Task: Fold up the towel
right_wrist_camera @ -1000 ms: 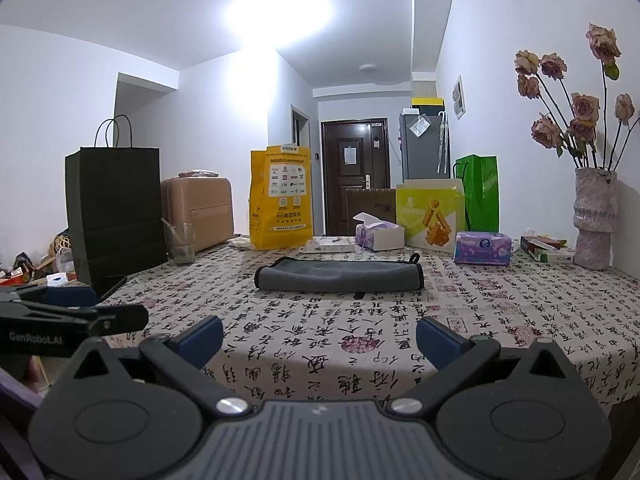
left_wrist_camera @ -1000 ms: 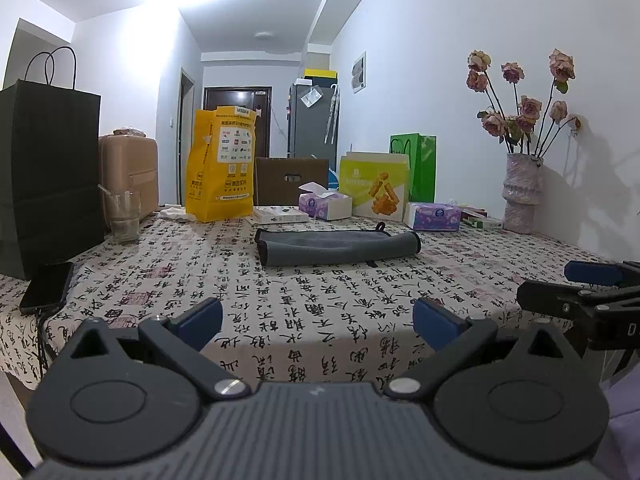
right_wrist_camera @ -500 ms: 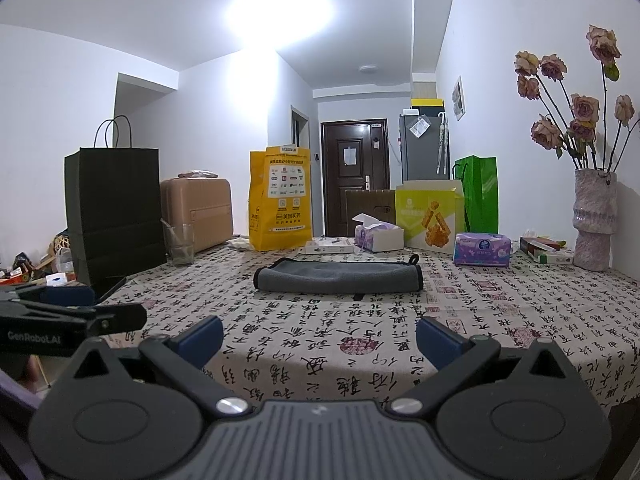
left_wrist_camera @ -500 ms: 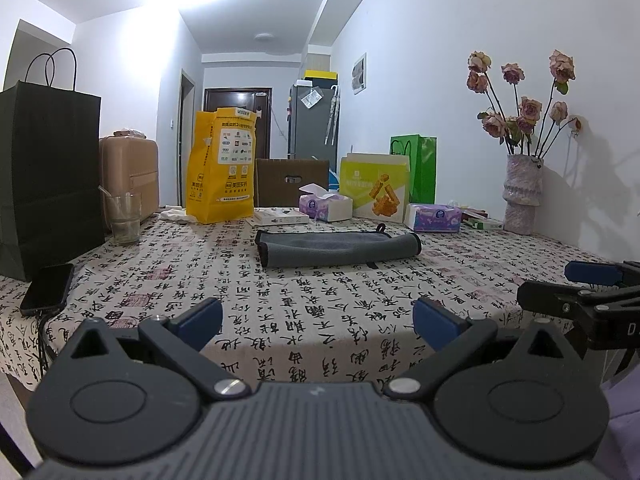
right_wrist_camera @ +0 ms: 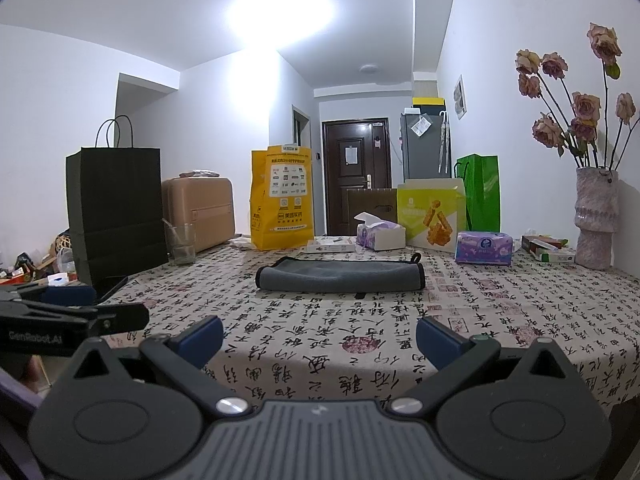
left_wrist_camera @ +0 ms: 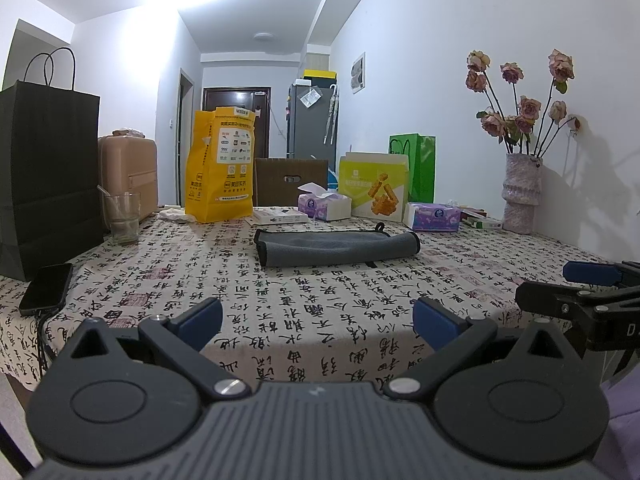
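Note:
A grey towel (left_wrist_camera: 336, 247) lies folded into a long strip in the middle of the table with the calligraphy-print cloth (left_wrist_camera: 280, 308); it also shows in the right wrist view (right_wrist_camera: 340, 276). My left gripper (left_wrist_camera: 318, 320) is open and empty, held at the table's near edge, well short of the towel. My right gripper (right_wrist_camera: 318, 336) is open and empty, also at the near edge. The right gripper shows at the right of the left wrist view (left_wrist_camera: 580, 292), and the left gripper at the left of the right wrist view (right_wrist_camera: 72, 312).
A black paper bag (left_wrist_camera: 44, 176), a glass (left_wrist_camera: 122, 218) and a phone (left_wrist_camera: 46, 289) stand at the left. A yellow bag (left_wrist_camera: 220, 164), tissue boxes (left_wrist_camera: 324, 206), a snack box (left_wrist_camera: 374, 192) and a green bag (left_wrist_camera: 418, 166) line the far edge. A vase of flowers (left_wrist_camera: 520, 192) stands at the right.

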`<state>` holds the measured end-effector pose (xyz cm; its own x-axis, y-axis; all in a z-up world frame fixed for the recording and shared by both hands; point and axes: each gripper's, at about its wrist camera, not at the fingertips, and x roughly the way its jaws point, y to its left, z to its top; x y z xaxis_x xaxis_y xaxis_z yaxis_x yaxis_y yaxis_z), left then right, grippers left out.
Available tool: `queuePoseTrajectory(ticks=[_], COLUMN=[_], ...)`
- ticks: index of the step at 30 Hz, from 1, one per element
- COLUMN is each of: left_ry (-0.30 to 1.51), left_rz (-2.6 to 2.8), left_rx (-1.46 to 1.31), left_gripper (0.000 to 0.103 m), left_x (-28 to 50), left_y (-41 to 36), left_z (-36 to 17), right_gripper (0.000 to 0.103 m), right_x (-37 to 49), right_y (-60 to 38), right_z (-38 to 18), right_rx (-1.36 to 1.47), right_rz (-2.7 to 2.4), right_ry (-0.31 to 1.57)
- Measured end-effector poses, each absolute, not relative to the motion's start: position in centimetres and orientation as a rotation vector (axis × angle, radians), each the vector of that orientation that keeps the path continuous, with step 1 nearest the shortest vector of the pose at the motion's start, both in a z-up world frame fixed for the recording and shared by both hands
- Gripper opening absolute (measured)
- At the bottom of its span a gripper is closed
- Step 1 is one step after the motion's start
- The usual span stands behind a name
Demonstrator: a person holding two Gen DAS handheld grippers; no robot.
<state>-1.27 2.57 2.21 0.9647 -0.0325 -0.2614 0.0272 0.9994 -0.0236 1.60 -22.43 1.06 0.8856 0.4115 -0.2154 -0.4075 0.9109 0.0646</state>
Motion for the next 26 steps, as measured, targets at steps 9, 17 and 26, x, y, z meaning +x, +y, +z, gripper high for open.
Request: queuePoseTrajectory(ticks=[9, 17, 26], left_ry=[0.267, 0.269, 0.278], left_rz=[-0.035, -0.040, -0.053], left_rx=[-0.020, -0.019, -0.026], left_gripper=[0.103, 0.103, 0.103], left_x=[-1.19, -1.20, -1.10], left_y=[2.43, 2.40, 2.48], left_z=[2.32, 2.20, 1.93], right_gripper=[0.103, 0.103, 0.103], right_x=[1.62, 1.71, 1.80], right_y=[-22.27, -22.24, -22.19], right_z=[0.78, 0.45, 0.28], right_rx=[0.020, 0.027, 0.031], right_rz=[0.425, 0.424, 0.427], right_ry=[0.231, 0.239, 0.246])
